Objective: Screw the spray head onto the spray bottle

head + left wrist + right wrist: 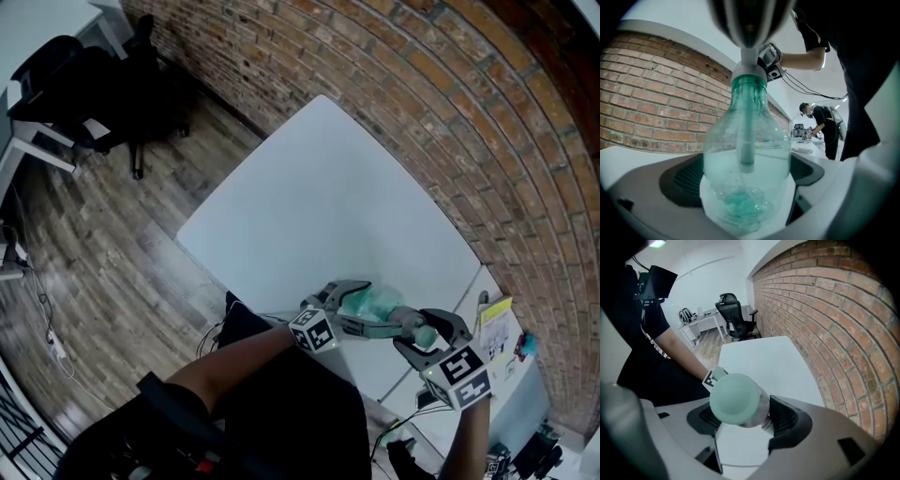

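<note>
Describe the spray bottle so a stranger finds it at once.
Start at the white table by the brick wall; two grippers meet at its near edge. The spray bottle is the clear, teal-tinted bulb in the left gripper, see-through with a tube inside, unlike the opaque mint spray head in the right gripper.

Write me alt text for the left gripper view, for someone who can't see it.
A clear, green-tinted plastic spray bottle sits clamped between the jaws of the left gripper, base toward the camera, a dip tube running down inside from the pale spray head at its neck. A red brick wall stands behind at left.
</note>
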`<control>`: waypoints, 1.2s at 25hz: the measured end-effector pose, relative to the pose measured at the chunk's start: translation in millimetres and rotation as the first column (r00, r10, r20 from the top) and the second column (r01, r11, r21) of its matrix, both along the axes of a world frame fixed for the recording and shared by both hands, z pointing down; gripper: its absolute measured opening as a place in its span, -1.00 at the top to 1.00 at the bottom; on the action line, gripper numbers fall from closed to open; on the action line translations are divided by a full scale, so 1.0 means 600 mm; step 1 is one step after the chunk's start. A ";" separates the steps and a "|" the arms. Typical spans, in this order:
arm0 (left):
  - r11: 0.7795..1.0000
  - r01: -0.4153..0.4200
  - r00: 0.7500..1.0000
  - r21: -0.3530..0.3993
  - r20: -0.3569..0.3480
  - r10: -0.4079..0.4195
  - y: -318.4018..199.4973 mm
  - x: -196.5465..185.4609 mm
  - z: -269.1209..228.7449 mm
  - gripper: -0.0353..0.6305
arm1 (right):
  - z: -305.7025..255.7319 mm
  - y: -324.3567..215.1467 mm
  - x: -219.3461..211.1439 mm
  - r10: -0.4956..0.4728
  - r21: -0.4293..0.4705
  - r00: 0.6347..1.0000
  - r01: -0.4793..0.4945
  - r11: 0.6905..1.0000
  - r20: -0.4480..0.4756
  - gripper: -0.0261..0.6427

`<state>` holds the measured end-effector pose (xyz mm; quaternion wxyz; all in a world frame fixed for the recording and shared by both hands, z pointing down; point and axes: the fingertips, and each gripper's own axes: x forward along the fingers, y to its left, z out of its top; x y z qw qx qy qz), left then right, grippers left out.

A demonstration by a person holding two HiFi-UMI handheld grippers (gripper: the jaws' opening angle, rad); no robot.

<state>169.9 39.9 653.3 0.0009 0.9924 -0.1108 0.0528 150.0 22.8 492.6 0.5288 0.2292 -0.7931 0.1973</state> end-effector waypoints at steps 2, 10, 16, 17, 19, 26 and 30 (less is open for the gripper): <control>1.000 0.006 1.000 -0.001 0.000 -0.006 -0.002 0.000 0.000 -0.79 | 0.001 -0.001 0.000 0.019 0.000 1.000 -0.019 1.000 -0.002 0.08; 1.000 0.012 1.000 -0.022 0.028 -0.011 0.000 -0.002 0.004 -0.79 | -0.004 0.000 -0.005 -0.004 0.072 1.000 0.003 0.997 0.018 0.08; 0.999 0.012 0.999 -0.030 0.038 -0.011 -0.003 0.002 0.005 -0.79 | -0.038 0.015 0.005 -0.371 0.130 0.919 0.387 0.913 -0.131 0.07; 0.999 0.016 0.999 -0.030 0.037 -0.015 -0.003 0.001 0.005 -0.79 | -0.039 0.015 0.008 -0.428 0.121 0.889 0.449 0.885 -0.162 0.07; 0.999 0.021 0.999 -0.032 0.039 -0.020 -0.003 0.001 0.006 -0.79 | -0.033 0.018 0.010 -0.540 0.083 0.813 0.567 0.820 -0.219 0.08; 0.999 0.026 0.999 -0.043 0.044 -0.024 -0.006 0.006 0.003 -0.79 | 0.003 0.027 0.004 -0.778 -0.072 0.550 0.801 0.594 -0.303 0.08; 0.999 0.021 0.999 -0.044 0.047 -0.019 -0.003 0.007 0.007 -0.79 | 0.006 0.026 0.004 -0.786 -0.090 0.539 0.805 0.586 -0.303 0.08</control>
